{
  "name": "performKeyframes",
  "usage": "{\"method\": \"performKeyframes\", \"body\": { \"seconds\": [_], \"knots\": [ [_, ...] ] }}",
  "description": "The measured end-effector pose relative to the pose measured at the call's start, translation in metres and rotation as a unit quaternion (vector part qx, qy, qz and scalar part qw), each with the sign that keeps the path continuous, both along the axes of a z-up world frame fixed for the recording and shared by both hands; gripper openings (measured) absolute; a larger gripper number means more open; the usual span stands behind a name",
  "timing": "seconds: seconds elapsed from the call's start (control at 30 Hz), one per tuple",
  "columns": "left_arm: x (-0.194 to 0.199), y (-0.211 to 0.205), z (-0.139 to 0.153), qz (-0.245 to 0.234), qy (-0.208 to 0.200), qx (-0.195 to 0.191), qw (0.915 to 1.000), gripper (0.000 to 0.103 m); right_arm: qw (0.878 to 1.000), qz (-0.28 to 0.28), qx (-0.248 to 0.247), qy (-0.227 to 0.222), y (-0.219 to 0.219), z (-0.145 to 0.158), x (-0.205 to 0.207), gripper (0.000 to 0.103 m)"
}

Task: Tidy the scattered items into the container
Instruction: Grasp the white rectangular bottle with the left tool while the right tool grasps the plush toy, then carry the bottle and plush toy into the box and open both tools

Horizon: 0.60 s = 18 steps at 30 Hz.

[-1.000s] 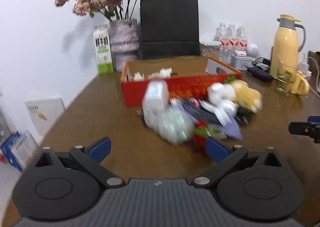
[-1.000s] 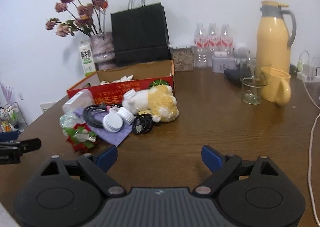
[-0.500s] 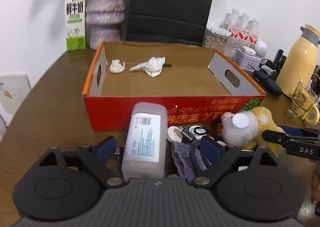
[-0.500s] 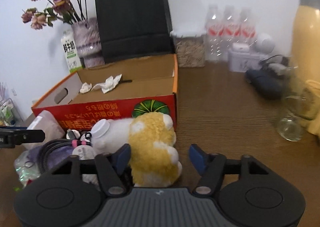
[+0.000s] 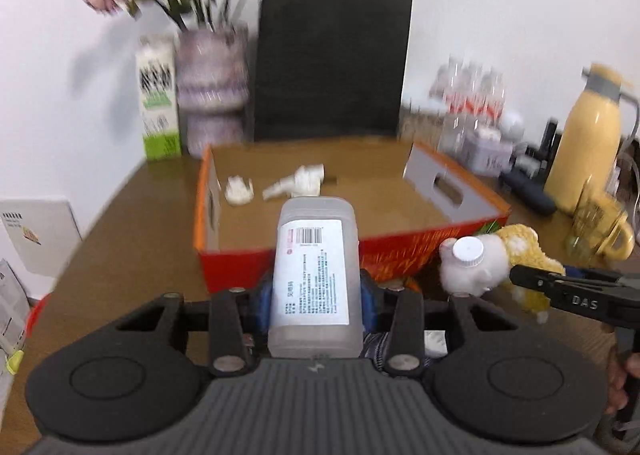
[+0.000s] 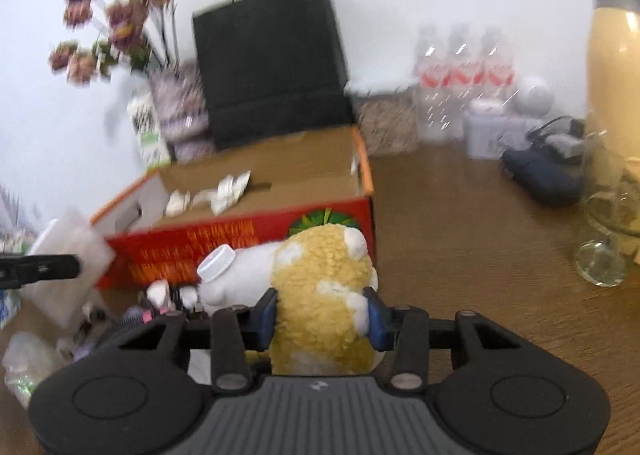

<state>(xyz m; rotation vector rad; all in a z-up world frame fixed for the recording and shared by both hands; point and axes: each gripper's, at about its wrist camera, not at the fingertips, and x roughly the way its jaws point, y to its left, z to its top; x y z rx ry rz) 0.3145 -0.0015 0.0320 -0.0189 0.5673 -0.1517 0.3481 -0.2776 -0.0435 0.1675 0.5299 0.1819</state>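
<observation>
**Both grippers clamp items in front of the red box**

The translucent bottle (image 5: 314,271) sits between the left gripper (image 5: 316,301) pads, whose jaws have just been closing and now press its sides; its far end reaches over the near wall of the red box (image 5: 460,191). The right gripper (image 6: 322,313), also just closed in, squeezes the yellow plush toy (image 6: 324,283) just in front of the box's near wall. Two crumpled tissues (image 5: 296,185) lie inside the box. A black paper bag (image 5: 330,63) stands behind it.
</observation>
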Motion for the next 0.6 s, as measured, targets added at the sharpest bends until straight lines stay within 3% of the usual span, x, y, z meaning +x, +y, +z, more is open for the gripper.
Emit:
{"method": "performKeyframes", "body": {
  "seconds": [0.13, 0.23, 0.37, 0.6],
  "knots": [
    [-0.043, 0.011, 0.028, 0.003, -0.022, -0.023, 0.9995, 0.041, 0.998, -0.033, 0.035, -0.046, -0.007, 0.019, -0.027, 0.042],
    [-0.076, 0.017, 0.035, -0.008, -0.024, -0.040, 0.9989, 0.041, 0.996, -0.043, 0.033, -0.067, -0.004, 0.028, -0.060, 0.042],
    [-0.109, 0.023, 0.026, -0.004, -0.001, -0.058, 0.9983, 0.041, 0.997, -0.042, 0.049, -0.045, -0.003, 0.027, -0.096, 0.042],
    [-0.139, 0.027, -0.006, 0.018, 0.045, -0.060, 0.9970, 0.041, 0.999, -0.029, -0.015, -0.019, 0.015, 0.014, -0.151, 0.042]
  ]
}}
